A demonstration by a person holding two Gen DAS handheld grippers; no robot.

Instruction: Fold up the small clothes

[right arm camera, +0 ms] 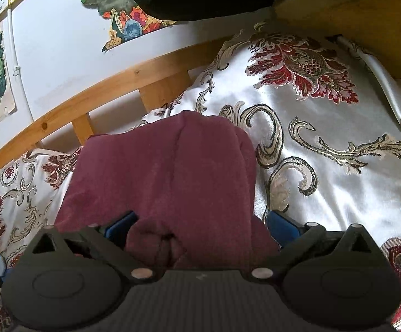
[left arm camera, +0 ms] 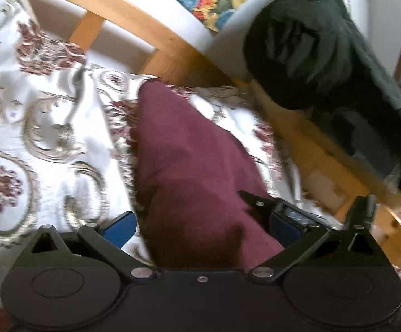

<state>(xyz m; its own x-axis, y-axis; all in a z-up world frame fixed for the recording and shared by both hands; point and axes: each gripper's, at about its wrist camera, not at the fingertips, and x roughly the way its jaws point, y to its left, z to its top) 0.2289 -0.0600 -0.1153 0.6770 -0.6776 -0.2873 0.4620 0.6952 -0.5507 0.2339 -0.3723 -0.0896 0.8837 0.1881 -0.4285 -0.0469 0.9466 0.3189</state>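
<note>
A small maroon garment [left arm camera: 184, 160] lies on a white bedspread with red and gold flowers [left arm camera: 48, 127]. In the left wrist view it runs from between my left gripper's [left arm camera: 200, 229] blue pads up toward the wooden bed rail. The left jaws stand wide with cloth between them; whether they grip it I cannot tell. In the right wrist view the same maroon garment [right arm camera: 161, 166] is bunched between my right gripper's [right arm camera: 200, 229] blue pads [right arm camera: 120, 228], which press on a fold of it.
A wooden bed rail [left arm camera: 134, 19] and a white wall with colourful drawings [right arm camera: 128, 22] border the bed. A black garment [left arm camera: 311, 61] hangs over the wooden frame at the right. Bedspread [right arm camera: 325, 166] spreads right of the garment.
</note>
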